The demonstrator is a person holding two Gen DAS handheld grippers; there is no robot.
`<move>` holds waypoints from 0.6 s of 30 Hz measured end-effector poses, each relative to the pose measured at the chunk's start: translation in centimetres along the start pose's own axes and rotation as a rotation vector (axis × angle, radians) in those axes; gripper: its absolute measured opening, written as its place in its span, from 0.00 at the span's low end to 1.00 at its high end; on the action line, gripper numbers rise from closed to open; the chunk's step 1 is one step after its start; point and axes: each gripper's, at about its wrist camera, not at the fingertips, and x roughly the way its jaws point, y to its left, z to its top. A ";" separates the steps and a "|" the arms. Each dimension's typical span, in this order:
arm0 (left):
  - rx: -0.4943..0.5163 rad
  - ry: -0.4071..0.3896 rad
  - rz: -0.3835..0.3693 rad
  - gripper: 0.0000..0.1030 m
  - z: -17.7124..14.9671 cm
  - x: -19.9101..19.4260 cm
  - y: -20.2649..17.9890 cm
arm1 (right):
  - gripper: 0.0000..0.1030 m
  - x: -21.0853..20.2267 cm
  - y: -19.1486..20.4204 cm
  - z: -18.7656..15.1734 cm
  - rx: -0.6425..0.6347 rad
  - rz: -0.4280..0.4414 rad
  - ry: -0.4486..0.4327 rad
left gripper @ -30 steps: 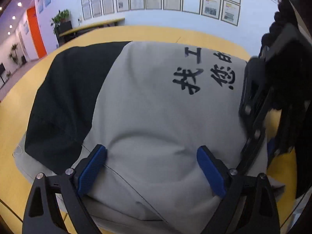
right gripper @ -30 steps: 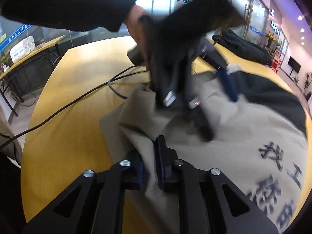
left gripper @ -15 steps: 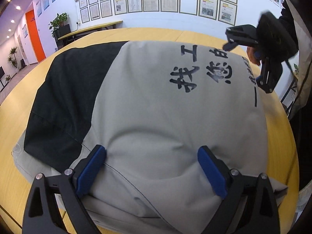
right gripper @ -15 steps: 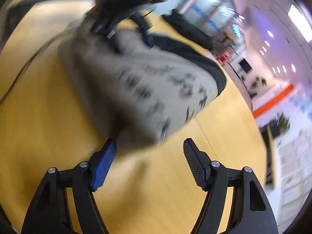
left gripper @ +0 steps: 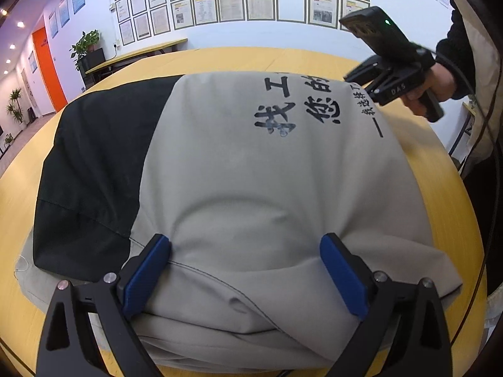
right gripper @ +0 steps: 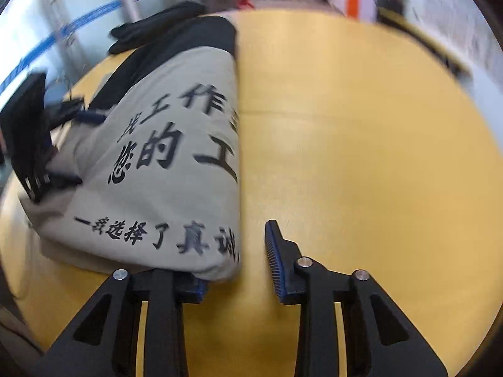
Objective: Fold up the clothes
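A folded grey garment with a black panel and black printed characters lies on the yellow table. My left gripper rests open on its near edge, blue pads astride a hump of cloth. In the right wrist view the same garment fills the left half. My right gripper is at its printed corner with jaws closing. The corner lies over the left finger, and the right pad stands clear of the cloth. From the left wrist view the right gripper sits at the garment's far right edge, held by a hand.
Bare yellow tabletop spreads to the right of the garment. A dark bundle lies beyond the garment's far end. Cables hang by the person at the table's right edge. Framed papers cover the back wall.
My right gripper let go of the garment's near edge, opened, and swung round to its far printed corner. The left gripper stayed in place on the cloth.
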 end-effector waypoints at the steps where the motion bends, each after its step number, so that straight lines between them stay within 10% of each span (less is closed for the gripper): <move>1: 0.006 0.000 -0.005 0.96 0.0 0.0 -0.2 | 0.20 -0.2 -0.3 -0.2 0.029 0.018 0.015; 5: 0.026 -0.001 -0.033 0.97 0.2 0.2 -0.3 | 0.15 -1.6 -0.3 -1.3 0.040 0.088 0.102; 14: 0.025 -0.002 -0.033 0.97 0.2 0.6 -0.4 | 0.20 -12.0 1.7 3.3 -0.557 0.337 0.111; 18: 0.026 -0.003 -0.029 0.97 0.1 0.7 -0.8 | 0.13 -7.3 4.0 4.7 -0.781 0.326 0.169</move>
